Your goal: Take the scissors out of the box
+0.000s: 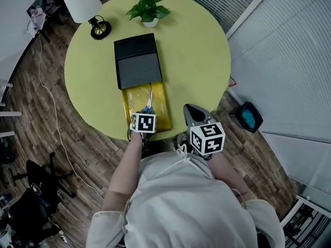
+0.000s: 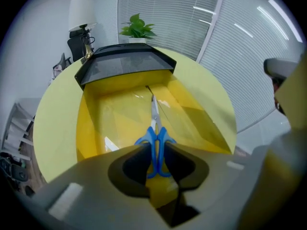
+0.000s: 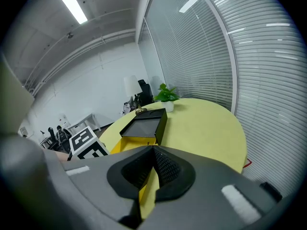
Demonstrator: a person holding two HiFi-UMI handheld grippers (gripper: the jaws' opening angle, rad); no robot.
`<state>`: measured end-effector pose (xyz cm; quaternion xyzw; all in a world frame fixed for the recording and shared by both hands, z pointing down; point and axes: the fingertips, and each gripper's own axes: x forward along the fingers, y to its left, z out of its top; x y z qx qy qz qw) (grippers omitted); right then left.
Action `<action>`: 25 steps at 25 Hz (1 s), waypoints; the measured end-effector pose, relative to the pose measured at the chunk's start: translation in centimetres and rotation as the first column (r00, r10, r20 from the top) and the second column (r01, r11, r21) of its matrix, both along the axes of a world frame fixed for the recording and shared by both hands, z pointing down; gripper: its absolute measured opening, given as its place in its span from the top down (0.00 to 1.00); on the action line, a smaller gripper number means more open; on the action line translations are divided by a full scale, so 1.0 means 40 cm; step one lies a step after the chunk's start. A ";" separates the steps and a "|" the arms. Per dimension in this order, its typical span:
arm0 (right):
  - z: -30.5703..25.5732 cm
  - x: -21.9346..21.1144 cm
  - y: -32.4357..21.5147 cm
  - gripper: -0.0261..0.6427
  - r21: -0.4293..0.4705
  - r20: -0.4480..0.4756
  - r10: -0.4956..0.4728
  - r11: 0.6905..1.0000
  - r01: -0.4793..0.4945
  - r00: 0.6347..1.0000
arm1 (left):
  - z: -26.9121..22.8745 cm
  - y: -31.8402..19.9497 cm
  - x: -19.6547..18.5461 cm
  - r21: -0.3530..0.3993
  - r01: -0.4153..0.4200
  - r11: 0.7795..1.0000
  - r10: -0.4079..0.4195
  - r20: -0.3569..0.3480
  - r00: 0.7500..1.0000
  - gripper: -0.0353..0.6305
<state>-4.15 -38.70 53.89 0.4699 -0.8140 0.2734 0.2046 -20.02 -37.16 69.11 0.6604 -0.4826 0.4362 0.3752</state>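
Left gripper pinching blue-handled scissors in an open yellow box on a round table.

The left gripper (image 2: 156,148) points steeply down into the box (image 2: 96,119), its jaws pressed on either side of the scissors (image 2: 154,128) handles. The scissors lie flat on the box floor at its near end, blades pointing towards the black lid (image 2: 122,63), which is slid back over the far end. The right gripper (image 3: 153,150) hovers just beside the box at the table (image 3: 206,123) edge, jaws pressed together and empty.
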 end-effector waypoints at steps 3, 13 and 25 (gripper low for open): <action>0.001 -0.002 0.008 0.96 -0.005 0.001 0.004 1.000 -0.004 1.000 | -0.015 0.005 -0.008 0.026 -0.006 1.000 0.006 0.004 1.000 0.81; -0.008 -0.058 0.002 0.96 0.002 0.016 0.000 1.000 0.000 1.000 | -0.121 0.017 -0.026 0.128 -0.025 0.991 0.037 -0.090 0.995 0.81; -0.110 -0.165 -0.023 0.96 0.122 0.019 -0.070 0.990 0.067 0.997 | -0.519 -0.080 -0.031 0.573 0.044 0.818 0.080 -0.189 0.979 0.81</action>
